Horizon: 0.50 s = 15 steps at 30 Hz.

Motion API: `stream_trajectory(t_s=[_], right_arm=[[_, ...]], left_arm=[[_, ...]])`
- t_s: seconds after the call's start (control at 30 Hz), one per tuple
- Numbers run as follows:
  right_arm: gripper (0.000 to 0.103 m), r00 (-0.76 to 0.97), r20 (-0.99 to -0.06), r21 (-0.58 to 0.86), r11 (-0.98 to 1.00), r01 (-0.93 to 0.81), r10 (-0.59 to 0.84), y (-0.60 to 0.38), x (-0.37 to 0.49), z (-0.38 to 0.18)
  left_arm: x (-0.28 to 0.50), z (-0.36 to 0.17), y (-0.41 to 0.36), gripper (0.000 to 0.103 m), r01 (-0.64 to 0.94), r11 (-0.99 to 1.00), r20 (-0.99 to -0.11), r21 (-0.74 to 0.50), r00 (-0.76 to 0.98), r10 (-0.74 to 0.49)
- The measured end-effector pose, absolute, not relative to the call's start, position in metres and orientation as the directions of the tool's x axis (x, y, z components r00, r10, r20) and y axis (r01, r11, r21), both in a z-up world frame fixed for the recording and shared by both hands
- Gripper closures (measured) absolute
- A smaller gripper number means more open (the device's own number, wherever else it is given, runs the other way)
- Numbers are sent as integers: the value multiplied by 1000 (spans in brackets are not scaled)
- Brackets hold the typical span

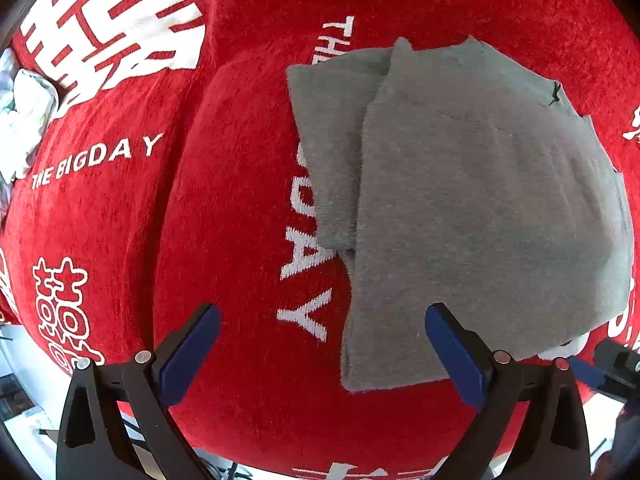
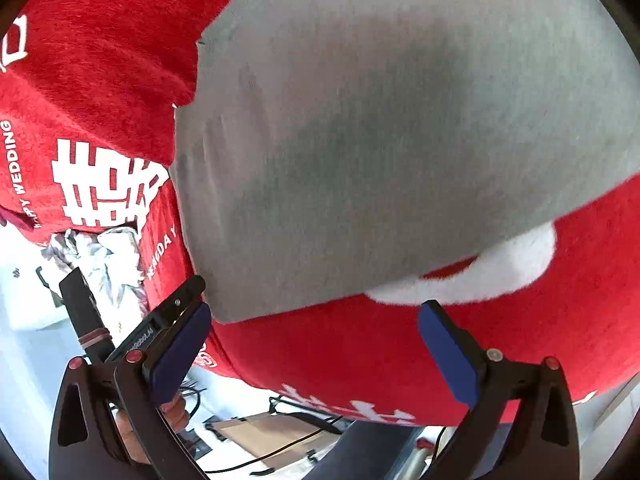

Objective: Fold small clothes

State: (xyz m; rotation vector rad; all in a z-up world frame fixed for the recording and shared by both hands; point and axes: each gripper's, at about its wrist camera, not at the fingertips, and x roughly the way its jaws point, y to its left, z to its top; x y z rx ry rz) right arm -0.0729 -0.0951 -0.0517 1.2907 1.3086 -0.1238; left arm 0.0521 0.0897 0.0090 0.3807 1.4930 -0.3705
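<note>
A small grey garment (image 1: 472, 208) lies partly folded on a red cloth-covered table (image 1: 224, 216), one layer lapped over another. My left gripper (image 1: 322, 354) is open and empty above the table's near edge; its right finger hovers over the garment's near corner. In the right wrist view the same garment (image 2: 380, 140) fills the upper frame. My right gripper (image 2: 314, 344) is open and empty just below the garment's near edge, over the red cloth (image 2: 360, 352).
The red cloth bears white lettering (image 1: 100, 160) and large white characters (image 1: 120, 20). A crumpled pale cloth (image 1: 24, 120) lies at the table's left edge. Below the table's edge are floor, cables and a cardboard box (image 2: 272, 428). The left gripper (image 2: 152, 328) shows at the right view's lower left.
</note>
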Motion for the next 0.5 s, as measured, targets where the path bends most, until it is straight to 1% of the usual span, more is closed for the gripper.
stream_trajectory(t_s=[0.33, 0.5], right_arm=[[0, 471, -624, 698, 174, 695, 623, -72, -71, -74], [0, 518, -583, 722, 107, 683, 626, -64, -62, -84]], left_arm=[[57, 3, 94, 1, 474, 880, -999, -4, 33, -22], [66, -2, 100, 1, 469, 882, -998, -45, 11, -57]])
